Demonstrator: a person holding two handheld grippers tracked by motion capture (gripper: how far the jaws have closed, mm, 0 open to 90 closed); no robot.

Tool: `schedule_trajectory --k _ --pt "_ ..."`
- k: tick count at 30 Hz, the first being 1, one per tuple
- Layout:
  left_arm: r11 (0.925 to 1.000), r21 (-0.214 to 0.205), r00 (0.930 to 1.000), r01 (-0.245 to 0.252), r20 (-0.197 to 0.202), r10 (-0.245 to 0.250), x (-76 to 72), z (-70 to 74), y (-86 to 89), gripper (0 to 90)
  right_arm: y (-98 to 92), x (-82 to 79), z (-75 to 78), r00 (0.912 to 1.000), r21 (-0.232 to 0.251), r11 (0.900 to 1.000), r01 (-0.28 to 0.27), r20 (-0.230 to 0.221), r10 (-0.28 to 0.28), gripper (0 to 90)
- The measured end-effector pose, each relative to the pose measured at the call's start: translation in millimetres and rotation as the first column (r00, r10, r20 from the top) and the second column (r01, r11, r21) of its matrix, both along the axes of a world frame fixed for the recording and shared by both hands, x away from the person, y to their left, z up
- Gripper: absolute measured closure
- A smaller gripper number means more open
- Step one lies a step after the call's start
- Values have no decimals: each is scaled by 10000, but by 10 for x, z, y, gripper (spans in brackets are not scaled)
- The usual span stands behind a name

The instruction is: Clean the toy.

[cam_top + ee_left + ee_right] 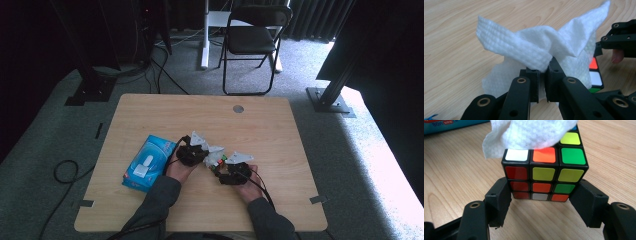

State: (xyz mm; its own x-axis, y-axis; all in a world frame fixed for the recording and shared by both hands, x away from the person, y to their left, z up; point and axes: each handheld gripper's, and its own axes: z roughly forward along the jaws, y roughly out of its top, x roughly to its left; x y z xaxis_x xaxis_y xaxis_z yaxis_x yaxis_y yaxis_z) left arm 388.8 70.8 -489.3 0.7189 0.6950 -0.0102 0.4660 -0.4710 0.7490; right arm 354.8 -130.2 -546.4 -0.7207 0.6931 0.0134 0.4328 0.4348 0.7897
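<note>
A scrambled colour cube [544, 172] stands between the jaws of my right gripper [540, 197], which press on its lower layer from both sides. A white tissue [529, 133] lies bunched over the cube's top. My left gripper [542, 71] is shut on that tissue [534, 50], pinching a fold of it, with the cube [595, 75] just behind on the right. In the high view both grippers meet at the table's front middle: the left gripper [200, 152], the right gripper [220, 167], and the tissue [216, 150] between them over the cube [219, 162].
A blue tissue pack [147, 162] lies left of the hands on the wooden table [260, 125]; its corner [449, 125] shows in the right gripper view. A black folding chair [252, 40] and stand legs are on the floor beyond the table.
</note>
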Motion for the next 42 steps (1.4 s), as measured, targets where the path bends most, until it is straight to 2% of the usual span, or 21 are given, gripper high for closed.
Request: schedule_trajectory --k 5,8,9,10,14,21,29,34,36,39,40,42 --pt "9997 79 9996 240 126 -241 -26 9 -122 831 0 -1 0 10000 0 10000 8 -7 -8 343" --pt "9979 74 9978 642 155 -643 -62 7 -197 831 1 0 -1 10000 -14 10000 -7 22 7 343" --pt "9979 74 9978 642 155 -643 -62 7 -197 830 1 0 -1 10000 -14 10000 -7 22 7 343" --pt "9958 107 9957 912 179 -913 -97 5 -255 830 0 0 0 10000 -19 10000 -13 19 13 343" --pt "9919 86 9918 1265 152 -1266 -114 5 -326 831 2 0 0 10000 10 10000 16 -9 -16 343" --pt "9907 12 9906 1363 127 -1363 -100 1 -403 834 2 -3 0 10000 -2 10000 -26 -4 26 343" --pt "9944 -100 9941 1049 270 -1046 -36 -18 -409 833 4 -7 0 10000 -16 10000 -15 -6 15 343" --pt "9980 -1 9975 635 309 -634 -2 -13 -312 833 6 -11 0 9999 -48 9999 -110 -4 110 343" --pt "9989 171 9985 425 342 -431 10 -5 -263 833 6 -11 -1 9999 -54 9999 -123 2 123 343" --pt "10000 89 9996 13 287 -15 27 -3 -176 833 7 -12 0 9998 -48 9998 -176 -27 176 343" --pt "10000 89 9996 13 287 -15 27 -3 -176 833 7 -12 0 9998 -48 9998 -176 -27 176 343" --pt "9995 176 9994 -276 205 273 43 -8 -110 834 8 -14 0 9998 -53 9998 -198 -40 198 342"
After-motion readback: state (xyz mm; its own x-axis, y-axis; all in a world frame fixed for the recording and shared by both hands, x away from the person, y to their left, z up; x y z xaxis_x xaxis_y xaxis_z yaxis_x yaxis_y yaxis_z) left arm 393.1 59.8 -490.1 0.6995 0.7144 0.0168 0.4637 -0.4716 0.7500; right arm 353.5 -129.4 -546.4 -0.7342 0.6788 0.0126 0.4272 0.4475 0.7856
